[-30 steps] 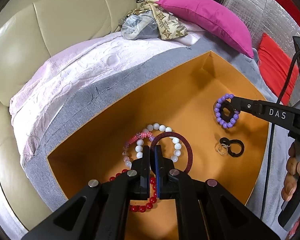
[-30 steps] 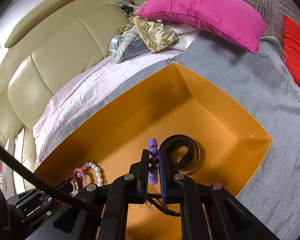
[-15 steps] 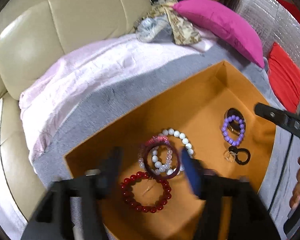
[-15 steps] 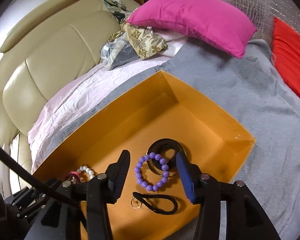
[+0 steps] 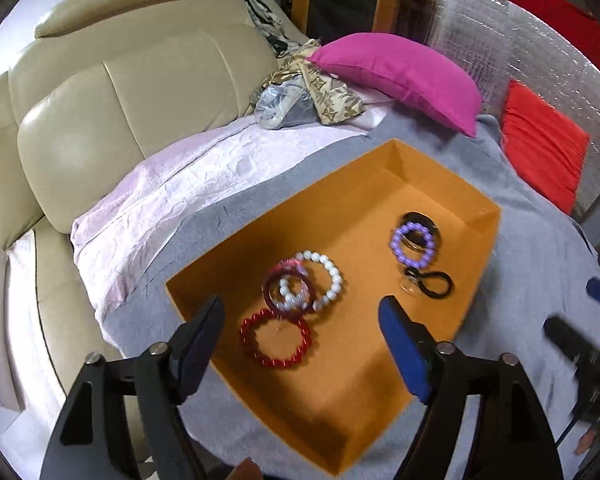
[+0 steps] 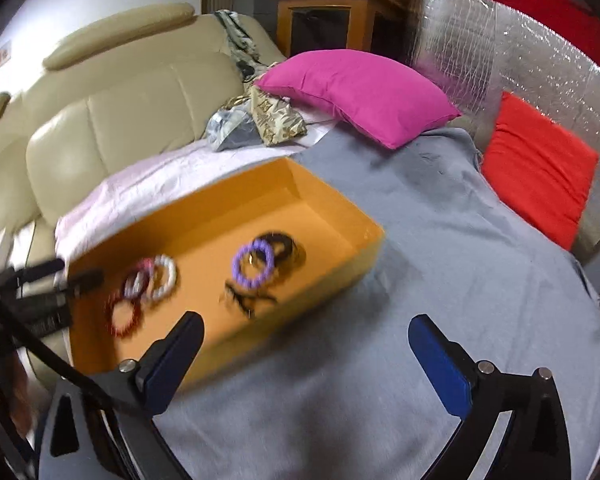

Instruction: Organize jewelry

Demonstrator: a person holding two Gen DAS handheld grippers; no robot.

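Note:
An orange box (image 5: 420, 172) lies on a grey blanket (image 5: 540, 256). On its floor a red bead bracelet (image 5: 276, 340), a maroon band (image 5: 290, 294), a white pearl bracelet (image 5: 328, 280) and a pink one overlap. Further right a purple bead bracelet (image 5: 412, 244) rests on a black band (image 5: 424, 218), beside a black hair tie (image 5: 432, 284). My left gripper (image 5: 300, 304) hovers above the box's near end, its jaws opening and empty. My right gripper (image 6: 305, 322) is over the blanket to the right of the box (image 6: 300, 296), jaws opening wide, holding nothing.
A beige leather sofa back (image 5: 120, 112) rises behind a pale pink cover (image 5: 172, 192). A magenta pillow (image 5: 400, 76), a red cushion (image 5: 540, 160), a silver foil sheet (image 5: 520, 52) and a bundle of cloth and plastic (image 5: 300, 104) lie at the far side.
Both grippers went from shut to open. The left let go of the maroon band and rose back. The right dropped the purple bracelet onto the black band and swung right, off the box.

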